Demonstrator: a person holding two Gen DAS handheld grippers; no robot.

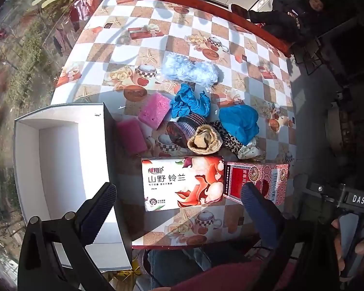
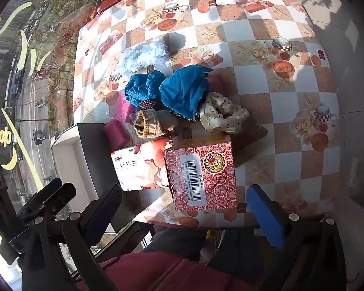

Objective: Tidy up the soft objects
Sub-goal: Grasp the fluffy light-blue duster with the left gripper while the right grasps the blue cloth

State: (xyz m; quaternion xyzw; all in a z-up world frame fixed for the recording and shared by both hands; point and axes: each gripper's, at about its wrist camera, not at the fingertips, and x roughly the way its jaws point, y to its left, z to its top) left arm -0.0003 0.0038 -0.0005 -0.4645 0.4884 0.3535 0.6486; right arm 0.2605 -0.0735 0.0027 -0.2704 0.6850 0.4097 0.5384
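Note:
A heap of soft things lies mid-table: two pink sponges (image 1: 155, 110) (image 1: 131, 135), a fluffy pale-blue piece (image 1: 189, 69), crumpled blue cloths (image 1: 190, 103) (image 2: 184, 89), a tan knitted roll (image 1: 205, 139) (image 2: 148, 122), a dark patterned band (image 1: 182, 128) and a cream dotted scrunchie (image 2: 222, 115). An open white box (image 1: 60, 160) stands at the left table edge. My left gripper (image 1: 179, 208) hangs open above the tissue box (image 1: 182, 184), nothing between its fingers. My right gripper (image 2: 184, 213) is open too, above the red patterned box (image 2: 203, 174).
The checkered tablecloth (image 2: 267, 48) covers the table; its near edge runs just under both grippers. A window with a street view fills the left. A person in dark clothes (image 1: 291, 14) sits beyond the far right corner. A hand (image 1: 356, 245) holds the right tool.

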